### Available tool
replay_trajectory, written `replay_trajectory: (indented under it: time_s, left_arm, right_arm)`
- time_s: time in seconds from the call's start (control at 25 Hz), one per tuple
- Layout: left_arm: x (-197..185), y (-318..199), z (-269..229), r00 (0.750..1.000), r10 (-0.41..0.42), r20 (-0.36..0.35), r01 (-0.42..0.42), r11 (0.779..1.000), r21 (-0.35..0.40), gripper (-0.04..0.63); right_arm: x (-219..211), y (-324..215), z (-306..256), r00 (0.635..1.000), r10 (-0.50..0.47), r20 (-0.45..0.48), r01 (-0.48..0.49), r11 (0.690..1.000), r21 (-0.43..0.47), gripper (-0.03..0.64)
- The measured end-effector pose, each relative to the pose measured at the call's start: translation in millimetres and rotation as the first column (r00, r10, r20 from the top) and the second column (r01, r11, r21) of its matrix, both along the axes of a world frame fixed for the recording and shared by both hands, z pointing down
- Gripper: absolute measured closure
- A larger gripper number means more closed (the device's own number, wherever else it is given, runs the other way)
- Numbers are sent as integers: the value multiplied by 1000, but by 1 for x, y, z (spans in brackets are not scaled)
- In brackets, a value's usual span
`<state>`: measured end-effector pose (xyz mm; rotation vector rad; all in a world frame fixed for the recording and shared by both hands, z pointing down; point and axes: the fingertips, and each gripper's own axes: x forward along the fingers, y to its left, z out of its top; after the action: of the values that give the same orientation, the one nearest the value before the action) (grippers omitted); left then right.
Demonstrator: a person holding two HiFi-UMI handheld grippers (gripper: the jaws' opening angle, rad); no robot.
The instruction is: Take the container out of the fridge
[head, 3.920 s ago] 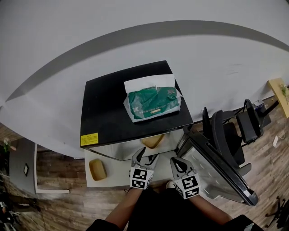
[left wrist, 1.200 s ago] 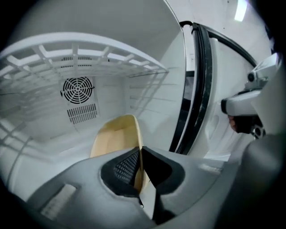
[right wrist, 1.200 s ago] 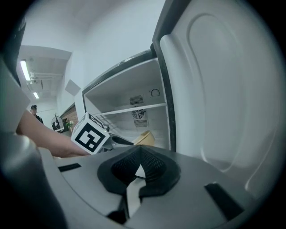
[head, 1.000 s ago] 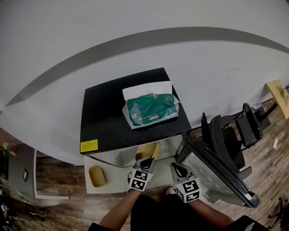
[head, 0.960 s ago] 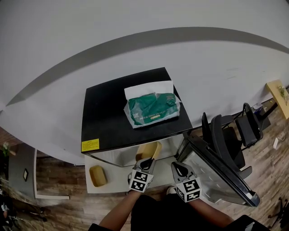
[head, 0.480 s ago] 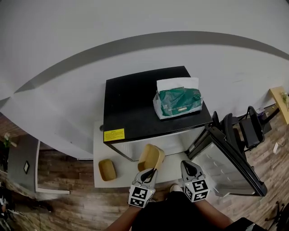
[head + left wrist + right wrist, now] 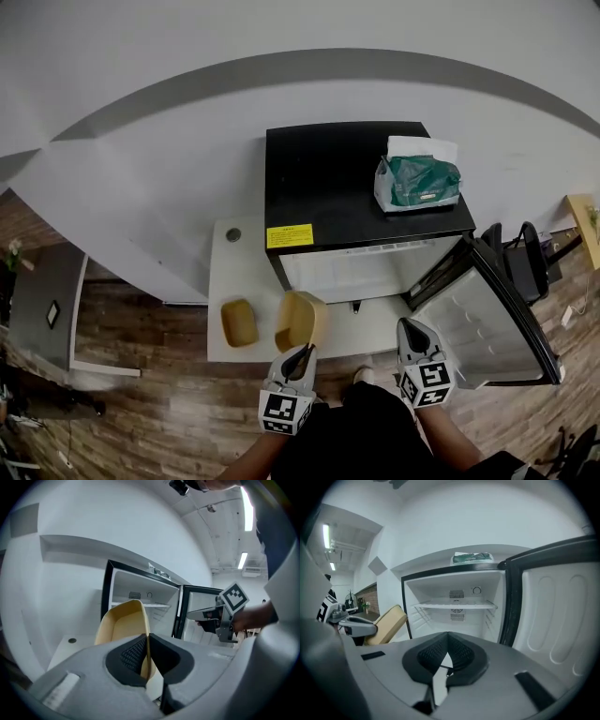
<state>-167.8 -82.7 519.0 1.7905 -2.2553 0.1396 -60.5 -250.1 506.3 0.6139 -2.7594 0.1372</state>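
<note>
A tan, empty container (image 7: pixel 300 321) hangs tilted on edge in front of the open fridge (image 7: pixel 361 183), outside it and over the white platform (image 7: pixel 234 272). My left gripper (image 7: pixel 301 353) is shut on the container's wall; in the left gripper view the thin wall (image 7: pixel 123 623) runs between the dark pads (image 7: pixel 133 652). My right gripper (image 7: pixel 409 326) hovers before the fridge door (image 7: pixel 487 314), shut with nothing in it. The right gripper view shows its jaws (image 7: pixel 447 638) together, and the fridge's interior with a bare wire shelf (image 7: pixel 454 605).
A second tan container (image 7: pixel 239 322) lies on the white platform, left of the held one. A green tissue pack (image 7: pixel 419 181) sits on the fridge top. The door swings out to the right; a dark chair (image 7: pixel 525 267) stands behind it. Wooden floor lies below.
The held container has come out of the fridge and moved left and away from it, over the platform. Both grippers drew back, and the head view swung left.
</note>
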Motion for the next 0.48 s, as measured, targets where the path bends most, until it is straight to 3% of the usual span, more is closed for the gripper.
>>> replay_trajectory:
  time_s: [0.24, 0.48]
  left_arm:
    - [-4, 41, 0, 999, -50, 17, 50, 999, 16, 565]
    - [-16, 74, -10, 995, -98, 27, 96, 992, 77, 566]
  right_arm:
    - [-3, 24, -21, 1000, -8, -4, 8, 994, 109, 617]
    - [3, 46, -13, 1000, 5, 13, -6, 997, 75, 617]
